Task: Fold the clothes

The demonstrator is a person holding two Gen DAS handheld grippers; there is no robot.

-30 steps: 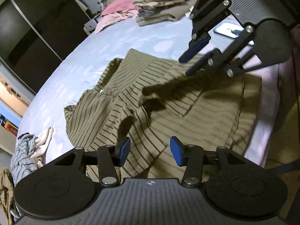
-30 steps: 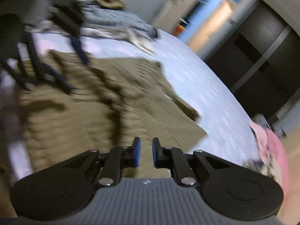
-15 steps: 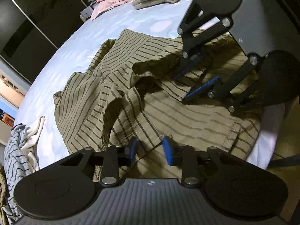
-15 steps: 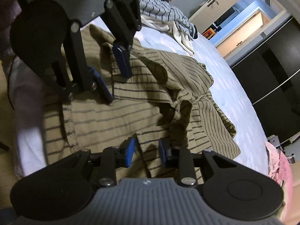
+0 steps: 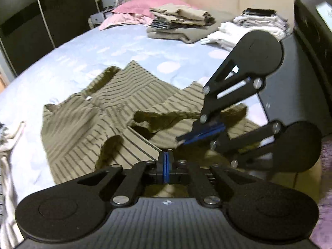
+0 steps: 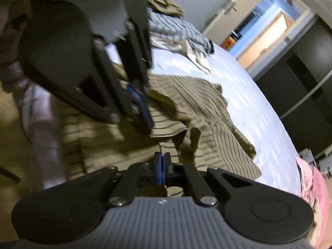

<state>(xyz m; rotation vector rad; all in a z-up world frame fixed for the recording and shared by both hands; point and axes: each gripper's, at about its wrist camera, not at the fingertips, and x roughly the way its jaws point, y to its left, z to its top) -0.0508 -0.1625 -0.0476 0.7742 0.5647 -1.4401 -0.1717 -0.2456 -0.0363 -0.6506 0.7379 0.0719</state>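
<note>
An olive striped shirt (image 5: 87,120) lies crumpled on the light blue bed (image 5: 87,49); it also shows in the right wrist view (image 6: 207,112). My left gripper (image 5: 166,161) is shut on the shirt's near hem and lifts it. My right gripper (image 6: 161,166) is shut on another part of the hem beside it. The right gripper shows in the left wrist view (image 5: 201,133), the left gripper in the right wrist view (image 6: 143,112). Both grippers are close together at the bed's near edge.
Folded clothes (image 5: 180,22) and a white stack (image 5: 255,25) sit at the far end by a pink pillow (image 5: 132,5). Unfolded striped garments (image 6: 176,33) lie at the other end. Dark wardrobes (image 6: 307,78) and an open doorway (image 6: 265,33) stand beyond the bed.
Both grippers closed from open onto the shirt's near hem and lifted it; the cloth between them has risen off the bed.
</note>
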